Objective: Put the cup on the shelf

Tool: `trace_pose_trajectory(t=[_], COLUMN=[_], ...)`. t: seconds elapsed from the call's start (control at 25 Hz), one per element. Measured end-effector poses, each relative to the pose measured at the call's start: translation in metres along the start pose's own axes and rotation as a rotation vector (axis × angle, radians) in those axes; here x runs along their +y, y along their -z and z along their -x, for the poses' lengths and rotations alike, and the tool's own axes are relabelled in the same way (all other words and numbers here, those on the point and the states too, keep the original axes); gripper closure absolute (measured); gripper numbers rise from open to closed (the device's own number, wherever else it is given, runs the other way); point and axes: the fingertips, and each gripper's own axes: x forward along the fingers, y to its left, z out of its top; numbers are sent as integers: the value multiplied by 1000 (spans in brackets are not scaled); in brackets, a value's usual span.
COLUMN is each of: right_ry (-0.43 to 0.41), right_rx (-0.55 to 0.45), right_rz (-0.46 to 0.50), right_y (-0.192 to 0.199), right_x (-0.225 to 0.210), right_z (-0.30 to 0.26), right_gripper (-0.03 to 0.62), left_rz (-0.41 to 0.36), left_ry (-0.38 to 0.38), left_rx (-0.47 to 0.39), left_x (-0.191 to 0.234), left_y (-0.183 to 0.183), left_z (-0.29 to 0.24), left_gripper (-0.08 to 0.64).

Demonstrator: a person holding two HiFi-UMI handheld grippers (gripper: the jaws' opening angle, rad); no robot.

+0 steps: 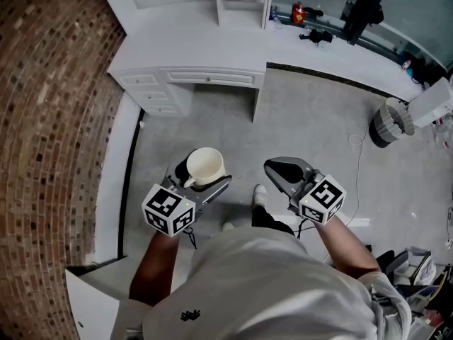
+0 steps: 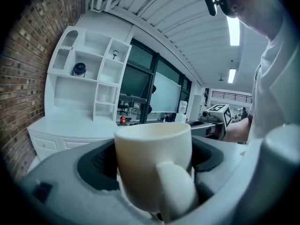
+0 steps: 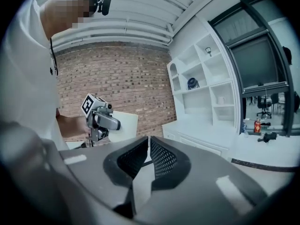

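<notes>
Left claw (image 1: 201, 176) clamped on the upright cream cup (image 2: 152, 165), well apart from the white shelf (image 2: 89, 86); right claw (image 3: 149, 146) closed, empty; the smooth round wall, seemingly held by friction alone, could slip.

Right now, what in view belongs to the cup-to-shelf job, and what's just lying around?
Job: cup, clamped in the left gripper; white shelf unit.
Lying about: red can on the counter; bin on the floor; dark object on a shelf; right gripper, shut and empty.
</notes>
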Motion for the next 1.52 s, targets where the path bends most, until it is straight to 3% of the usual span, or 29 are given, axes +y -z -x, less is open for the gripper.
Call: trace_pose_trajectory(t=[0.52, 0.92, 1.24, 1.52], right_ry=[-43, -41, 4, 92], right_rx=[-20, -24, -7, -3], right_rz=[6, -30, -77, -66], right_y=[-17, -12, -11, -45], right_x=[-166, -233, -278, -325], right_z=[15, 12, -15, -60], right_gripper=[581, 581, 581, 581], left_rz=[-24, -39, -55, -82], left_ry=[-66, -74, -22, 50], left_rx=[-2, 6, 4, -14], left_x=[57, 101, 153, 219], left_y=[-91, -142, -166, -207], left_z=[-151, -214, -261, -295], left_gripper=[124, 124, 124, 124])
